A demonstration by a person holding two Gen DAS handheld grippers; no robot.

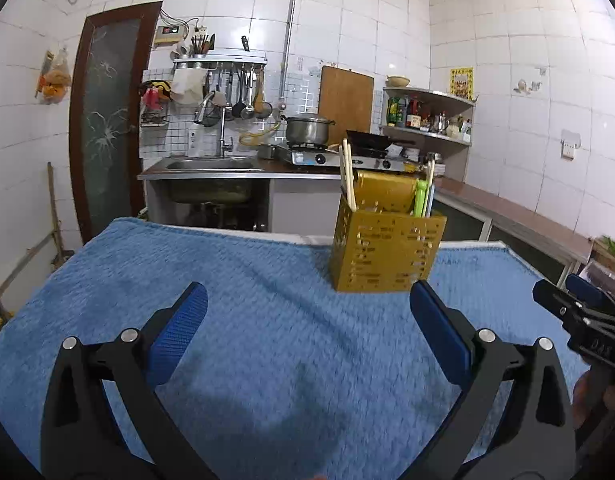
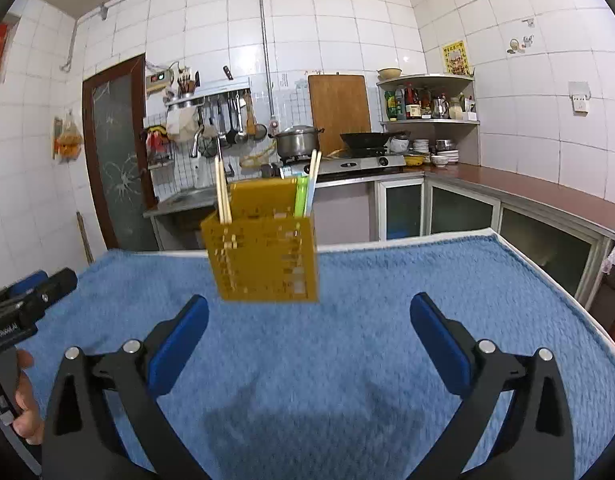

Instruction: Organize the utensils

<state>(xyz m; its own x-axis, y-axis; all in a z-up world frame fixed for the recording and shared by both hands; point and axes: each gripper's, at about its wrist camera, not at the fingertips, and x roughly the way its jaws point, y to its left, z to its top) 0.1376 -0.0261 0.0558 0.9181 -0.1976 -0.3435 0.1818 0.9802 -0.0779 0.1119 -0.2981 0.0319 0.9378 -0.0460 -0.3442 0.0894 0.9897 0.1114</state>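
A yellow perforated utensil holder [image 1: 387, 252] stands upright on the blue towel [image 1: 267, 340] near the far edge; it also shows in the right wrist view [image 2: 263, 256]. It holds pale chopsticks [image 1: 347, 176] on its left side and green and light-coloured utensils [image 1: 421, 196] on its right. My left gripper [image 1: 307, 308] is open and empty, short of the holder and to its left. My right gripper [image 2: 309, 320] is open and empty, just short of the holder. Each gripper shows at the edge of the other's view, the right one [image 1: 575, 304] and the left one [image 2: 35, 292].
The towel [image 2: 427, 300] covers a table whose white edge [image 2: 547, 276] runs along the right. Beyond it stand a sink counter [image 1: 211, 168], a gas stove with a pot [image 1: 307, 130] and a wok [image 2: 367, 140], and a brown counter [image 2: 527, 192] on the right.
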